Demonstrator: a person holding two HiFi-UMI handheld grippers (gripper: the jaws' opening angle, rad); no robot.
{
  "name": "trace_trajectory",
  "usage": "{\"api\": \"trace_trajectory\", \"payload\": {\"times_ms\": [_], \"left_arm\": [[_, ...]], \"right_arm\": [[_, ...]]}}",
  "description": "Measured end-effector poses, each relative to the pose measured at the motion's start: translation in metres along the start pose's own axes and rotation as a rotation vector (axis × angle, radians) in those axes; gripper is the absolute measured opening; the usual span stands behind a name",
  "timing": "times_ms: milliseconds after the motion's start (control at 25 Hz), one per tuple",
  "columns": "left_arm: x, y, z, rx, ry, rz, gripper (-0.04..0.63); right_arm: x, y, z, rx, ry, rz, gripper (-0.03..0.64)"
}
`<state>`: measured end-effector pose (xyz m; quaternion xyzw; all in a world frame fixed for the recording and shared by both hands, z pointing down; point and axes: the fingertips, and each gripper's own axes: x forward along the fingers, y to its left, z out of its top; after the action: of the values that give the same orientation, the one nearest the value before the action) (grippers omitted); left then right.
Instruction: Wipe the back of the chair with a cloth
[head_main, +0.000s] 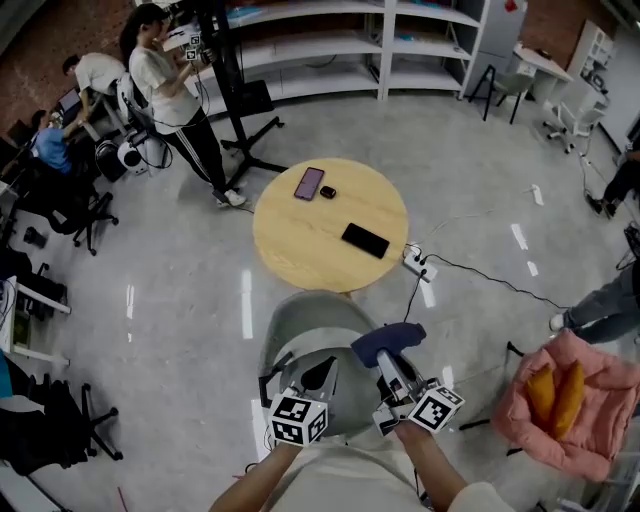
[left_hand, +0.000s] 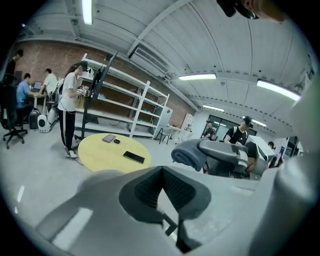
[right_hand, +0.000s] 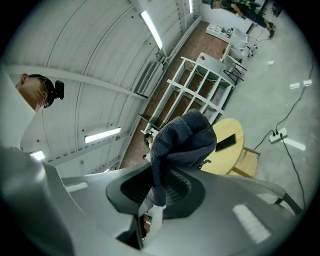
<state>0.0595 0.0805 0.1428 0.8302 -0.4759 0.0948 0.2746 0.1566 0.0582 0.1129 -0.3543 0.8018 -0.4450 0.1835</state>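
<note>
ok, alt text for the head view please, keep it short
Seen from above, the right gripper is clamped on a dark blue cloth at the top of a grey chair back, with the left gripper shut and empty beside it. Beyond stands a round wooden table carrying two phones; people are at upper left.

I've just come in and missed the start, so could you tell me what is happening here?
A person holds a gripper in each hand over a grey chair. The right gripper is shut on a bunched blue-grey cloth and holds it over the chair's back; whether the cloth touches the chair cannot be told. The left gripper is shut with nothing between its jaws and hangs beside it. Beyond the chair stands a round wooden table.
</note>
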Motion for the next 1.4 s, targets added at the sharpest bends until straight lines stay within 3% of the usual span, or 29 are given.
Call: {"api": "trace_trajectory", "payload": {"times_ms": [400,560,840,1400], "left_arm": [[-0.052,-0.014,0.052,0.043,-0.140,0.047,0.001],[-0.068,-0.009,0.057,0.083,-0.198,0.119,0.001],[-0.073,-0.008,0.078,0.065,-0.246,0.140,0.001],[-0.080,-0.024,0.057,0.074,-0.212,0.134,0.001]], "right_arm": [[0.019,0.065,-0.014,-0.295,0.108,0.053,0.075],[0.030,0.076,-0.023,-0.365,0.150,0.076,0.075],[0.037,0.086,-0.014,-0.579,0.198,0.058,0.074],[0.028,0.083,-0.032,-0.671,0.242,0.009,0.074]]}}
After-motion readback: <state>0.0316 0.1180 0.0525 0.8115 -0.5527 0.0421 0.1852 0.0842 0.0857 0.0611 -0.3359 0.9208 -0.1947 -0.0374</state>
